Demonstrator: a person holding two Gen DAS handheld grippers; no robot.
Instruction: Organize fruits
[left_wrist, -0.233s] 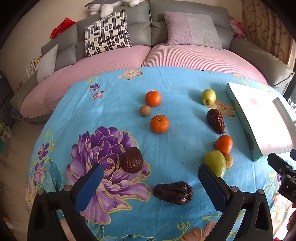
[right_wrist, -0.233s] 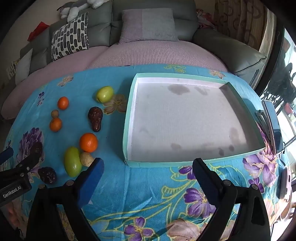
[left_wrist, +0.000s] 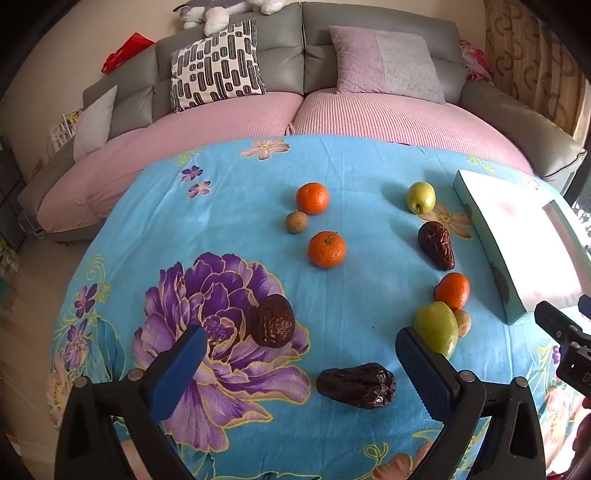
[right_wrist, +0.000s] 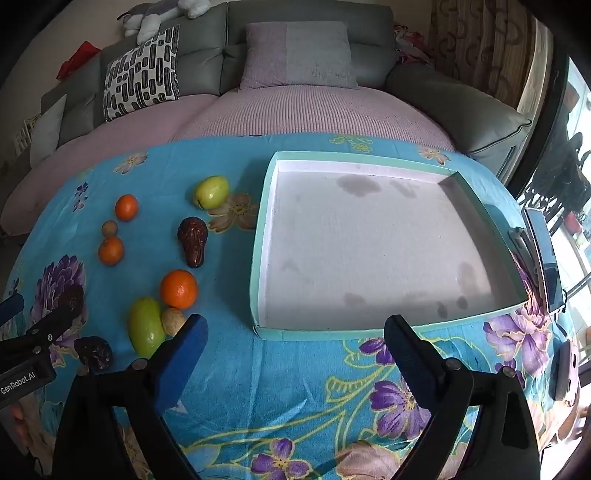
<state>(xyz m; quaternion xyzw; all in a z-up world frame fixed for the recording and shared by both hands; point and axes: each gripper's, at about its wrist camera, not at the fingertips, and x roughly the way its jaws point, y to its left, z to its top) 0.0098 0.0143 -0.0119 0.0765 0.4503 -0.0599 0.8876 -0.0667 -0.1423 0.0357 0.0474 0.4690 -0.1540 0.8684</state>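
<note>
Fruits lie scattered on the blue flowered tablecloth (left_wrist: 229, 206). My left gripper (left_wrist: 299, 354) is open above a dark wrinkled fruit (left_wrist: 356, 384); a second dark fruit (left_wrist: 273, 325) lies just beyond its left finger. Further off are two oranges (left_wrist: 327, 249), a small brown fruit (left_wrist: 296, 221), a green apple (left_wrist: 420, 197), a third dark fruit (left_wrist: 436, 244), another orange (left_wrist: 453, 290) and a green mango (left_wrist: 436, 326). My right gripper (right_wrist: 295, 341) is open and empty before the near rim of the teal tray (right_wrist: 260, 236), which holds nothing.
A grey sofa with a pink cover (left_wrist: 388, 114) and cushions curves behind the table. A phone (right_wrist: 545, 254) and a dark device lie at the table's right edge. The other gripper's black body (right_wrist: 26, 350) shows at the left in the right wrist view.
</note>
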